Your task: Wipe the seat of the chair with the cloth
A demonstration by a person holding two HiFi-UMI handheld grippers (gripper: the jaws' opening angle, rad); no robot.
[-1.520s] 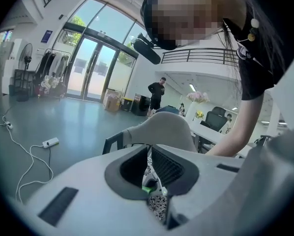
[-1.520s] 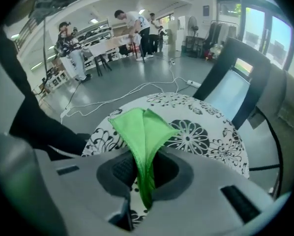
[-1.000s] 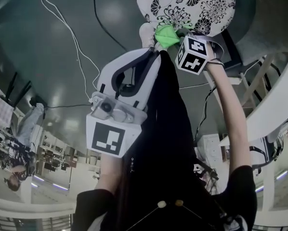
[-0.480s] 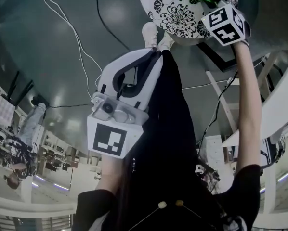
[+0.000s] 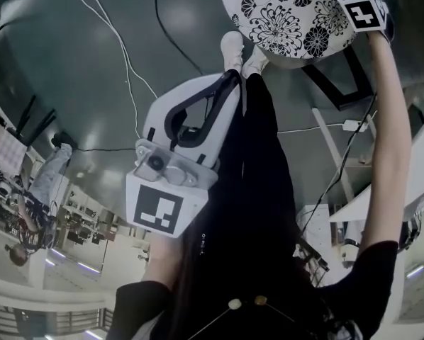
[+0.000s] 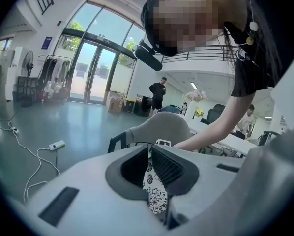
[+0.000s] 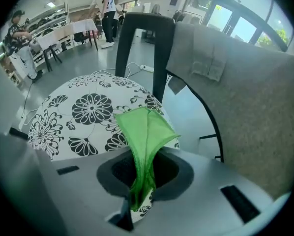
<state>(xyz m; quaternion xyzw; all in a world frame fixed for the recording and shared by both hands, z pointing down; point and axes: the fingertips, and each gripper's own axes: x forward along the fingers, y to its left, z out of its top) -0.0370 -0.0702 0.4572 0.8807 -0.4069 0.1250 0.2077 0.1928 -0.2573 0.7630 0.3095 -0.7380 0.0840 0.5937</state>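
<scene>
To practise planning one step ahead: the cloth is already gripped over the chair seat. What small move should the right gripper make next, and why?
Probably lower the right gripper until the green cloth presses on the floral seat. Its fingers clamp the cloth, whose free end sticks up above the seat's edge near the backrest; contact isn't clear.

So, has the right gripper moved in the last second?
Yes. In the head view the right gripper, holding the cloth, went up-right across the seat, away from the shoes.
</scene>
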